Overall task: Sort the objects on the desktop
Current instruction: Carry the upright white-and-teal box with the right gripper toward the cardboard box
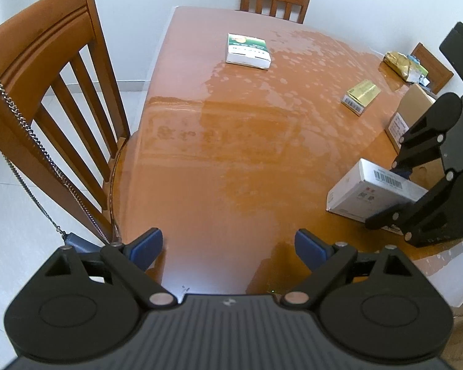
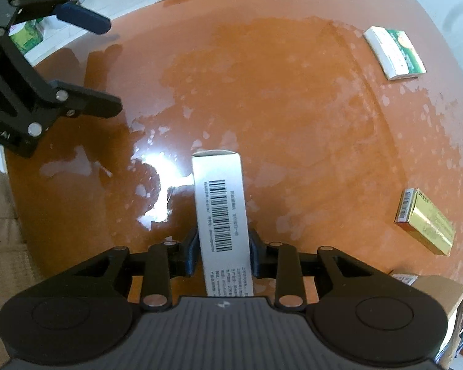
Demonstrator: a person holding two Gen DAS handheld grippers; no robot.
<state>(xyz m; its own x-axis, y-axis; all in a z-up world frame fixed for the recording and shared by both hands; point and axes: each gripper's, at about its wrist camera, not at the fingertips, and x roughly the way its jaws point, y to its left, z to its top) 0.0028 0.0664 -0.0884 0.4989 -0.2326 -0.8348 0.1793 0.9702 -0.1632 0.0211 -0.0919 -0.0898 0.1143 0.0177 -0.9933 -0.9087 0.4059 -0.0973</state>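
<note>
Right tool (image 2: 222, 251) grips white barcode box (image 2: 220, 209) on narrow sides, box resting on desk (image 2: 293, 108), likely for repositioning. Left tool (image 1: 228, 246) wide, empty, hovering beside.

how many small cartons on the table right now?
3 clearly. A white barcoded carton sits between the right gripper's pads; a green-and-white box lies at the far side; a gold box lies nearer. A brown cardboard box sits at the table's edge; others may be hidden.

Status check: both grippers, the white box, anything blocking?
Left gripper open, empty. Right gripper shut on white barcode box, box on table. Nothing blocking.
</note>
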